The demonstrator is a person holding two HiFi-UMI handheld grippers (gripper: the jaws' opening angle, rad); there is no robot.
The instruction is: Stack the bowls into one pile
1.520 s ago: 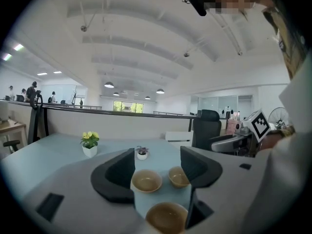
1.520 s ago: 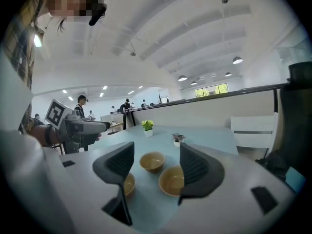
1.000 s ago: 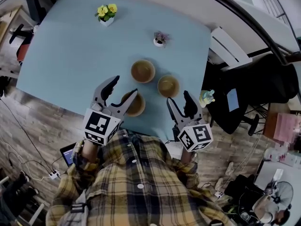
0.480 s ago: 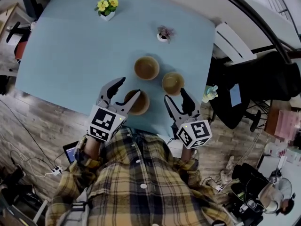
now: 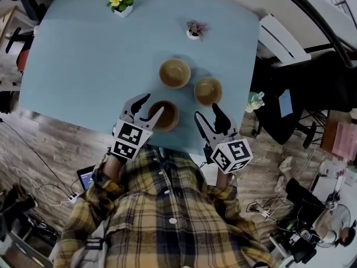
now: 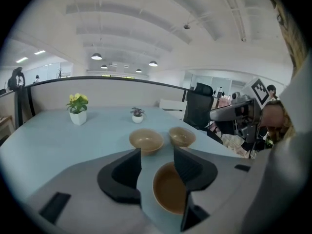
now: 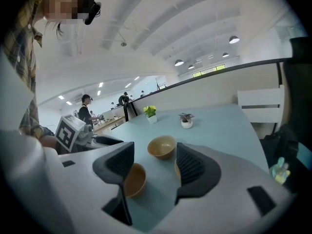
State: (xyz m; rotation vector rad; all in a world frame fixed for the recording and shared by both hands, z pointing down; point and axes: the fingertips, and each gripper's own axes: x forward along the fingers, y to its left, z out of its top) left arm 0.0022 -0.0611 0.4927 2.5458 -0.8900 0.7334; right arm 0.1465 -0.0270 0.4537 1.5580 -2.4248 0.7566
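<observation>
On the table (image 5: 83, 77), the near bowl (image 5: 167, 115) lies before the middle bowl (image 5: 174, 72) and right bowl (image 5: 208, 90).

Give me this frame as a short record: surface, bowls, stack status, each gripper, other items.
surface: light blue table
bowls: three, all apart: near bowl, far bowl, right bowl
stack: not started
left gripper: open, fingers have just been closing; the near bowl's rim is between them, no squeeze visible
right gripper: open, nothing between its fingers, close to the right bowl
other items: yellow flower pot and small plant pot on the table's far side
</observation>
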